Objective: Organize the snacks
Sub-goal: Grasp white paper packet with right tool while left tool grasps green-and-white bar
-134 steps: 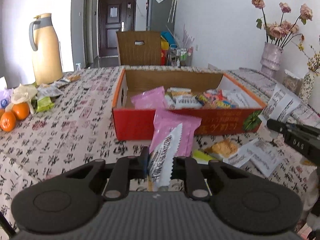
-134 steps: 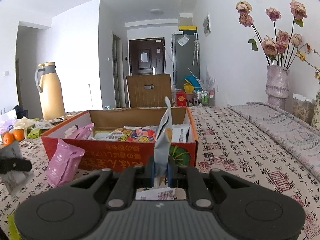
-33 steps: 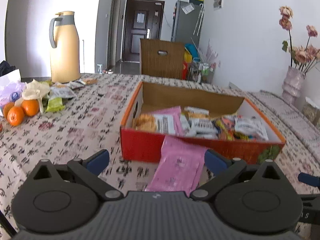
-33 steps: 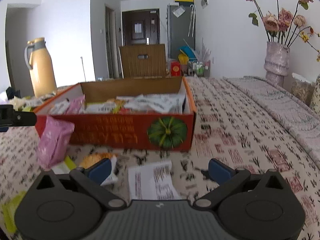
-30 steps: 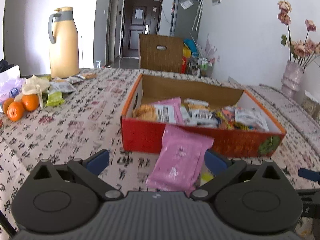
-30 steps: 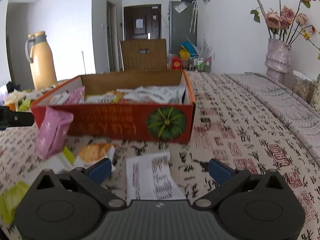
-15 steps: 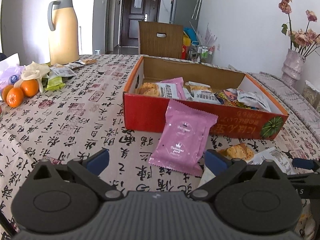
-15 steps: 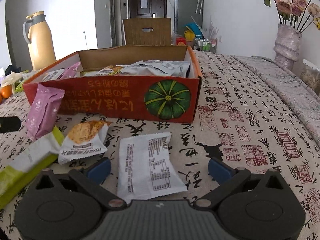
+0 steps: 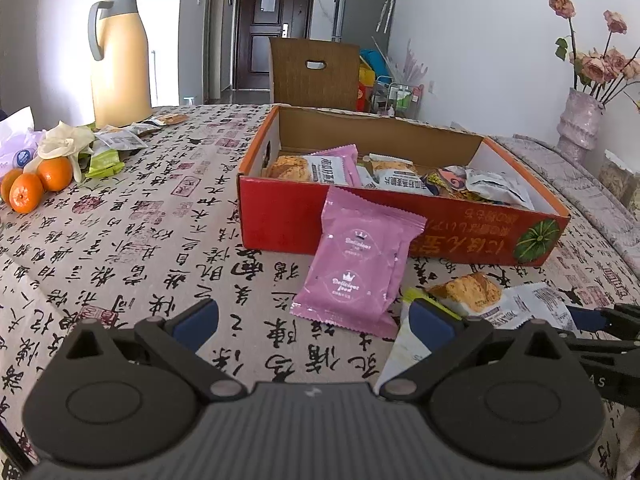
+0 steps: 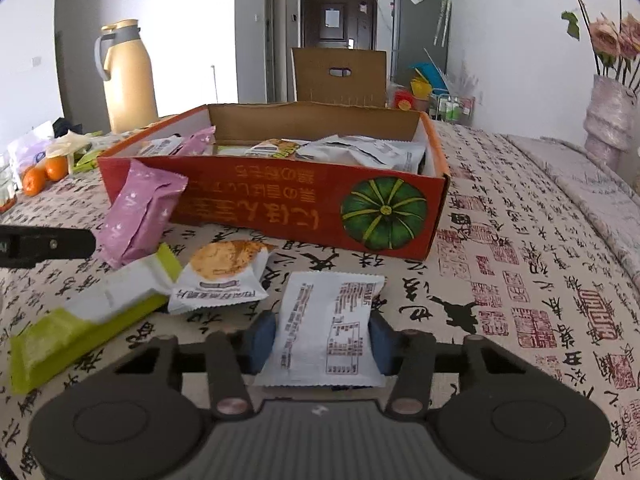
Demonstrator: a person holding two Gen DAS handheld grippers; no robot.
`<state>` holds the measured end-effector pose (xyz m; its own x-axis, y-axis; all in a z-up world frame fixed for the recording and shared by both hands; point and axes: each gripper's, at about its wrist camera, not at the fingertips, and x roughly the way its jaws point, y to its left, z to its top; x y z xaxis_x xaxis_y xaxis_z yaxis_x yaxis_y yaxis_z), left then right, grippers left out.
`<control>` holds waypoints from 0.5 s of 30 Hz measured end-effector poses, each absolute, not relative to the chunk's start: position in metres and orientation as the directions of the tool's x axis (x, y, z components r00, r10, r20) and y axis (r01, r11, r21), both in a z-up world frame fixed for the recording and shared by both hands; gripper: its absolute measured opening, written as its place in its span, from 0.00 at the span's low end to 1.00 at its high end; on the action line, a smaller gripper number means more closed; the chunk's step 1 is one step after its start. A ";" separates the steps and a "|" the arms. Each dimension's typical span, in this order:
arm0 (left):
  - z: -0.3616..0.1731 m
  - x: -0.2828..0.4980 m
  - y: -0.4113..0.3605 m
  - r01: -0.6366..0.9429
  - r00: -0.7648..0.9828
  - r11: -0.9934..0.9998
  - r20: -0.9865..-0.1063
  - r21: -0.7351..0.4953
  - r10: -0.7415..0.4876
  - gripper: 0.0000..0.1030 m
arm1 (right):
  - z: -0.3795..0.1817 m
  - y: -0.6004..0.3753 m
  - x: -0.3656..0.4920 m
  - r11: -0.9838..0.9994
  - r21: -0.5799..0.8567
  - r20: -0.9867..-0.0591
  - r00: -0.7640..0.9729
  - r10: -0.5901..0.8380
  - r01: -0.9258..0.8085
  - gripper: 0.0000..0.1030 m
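A red cardboard box (image 9: pixel 280 224) (image 10: pixel 280 204) holds several snack packets. A pink packet (image 9: pixel 356 272) (image 10: pixel 136 212) leans on the box's front wall. My left gripper (image 9: pixel 314 320) is open and empty, just in front of the pink packet. My right gripper (image 10: pixel 322 340) has its pads (image 10: pixel 262 338) on both sides of a white packet (image 10: pixel 326 332) lying flat on the tablecloth; the jaws are partly closed around it. A biscuit packet (image 10: pixel 222 276) (image 9: pixel 468 294) and a green-and-white packet (image 10: pixel 92 316) lie between the two grippers.
A yellow thermos jug (image 9: pixel 118 56) stands far left, with oranges (image 9: pixel 38 184) and loose wrappers beside it. A vase of dried roses (image 9: pixel 578 120) stands far right. A wooden chair (image 9: pixel 314 74) is behind the table. The right gripper's arm (image 9: pixel 600 336) shows at the left view's right edge.
Both grippers dropped their earlier packets into the box and lowered towards the table. The right jaws have narrowed around the white packet over the last half second.
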<state>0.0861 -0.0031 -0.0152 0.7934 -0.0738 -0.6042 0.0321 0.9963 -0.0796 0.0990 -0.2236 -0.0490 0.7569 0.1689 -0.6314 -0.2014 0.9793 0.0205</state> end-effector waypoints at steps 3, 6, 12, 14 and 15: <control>-0.015 0.085 -0.004 0.036 0.792 0.996 -0.605 -0.079 -0.077 1.00 | -0.049 -0.221 0.094 0.980 0.000 -0.618 0.770 0.157 -0.200 0.43; -0.015 0.084 -0.006 0.041 0.791 0.996 -0.607 -0.078 -0.080 1.00 | -0.047 -0.224 0.087 0.983 0.001 -0.601 0.785 0.149 -0.185 0.43; -0.016 0.082 -0.013 0.074 0.778 0.994 -0.619 -0.077 -0.106 1.00 | -0.043 -0.234 0.074 0.990 0.049 -0.558 0.818 0.137 -0.133 0.43; -0.018 0.082 -0.017 0.096 0.768 0.993 -0.630 -0.071 -0.119 1.00 | -0.043 -0.238 0.069 0.991 0.061 -0.547 0.827 0.132 -0.118 0.43; -0.019 0.081 -0.020 0.112 0.761 0.992 -0.636 -0.066 -0.128 1.00 | -0.042 -0.240 0.067 0.992 0.069 -0.542 0.831 0.129 -0.109 0.43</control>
<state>0.0811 -0.0200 -0.0190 0.7612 -0.1284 -0.6357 0.1119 0.9915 -0.0662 0.0667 -0.2401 -0.0424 0.8307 0.1288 -0.5416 -0.1087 0.9917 0.0691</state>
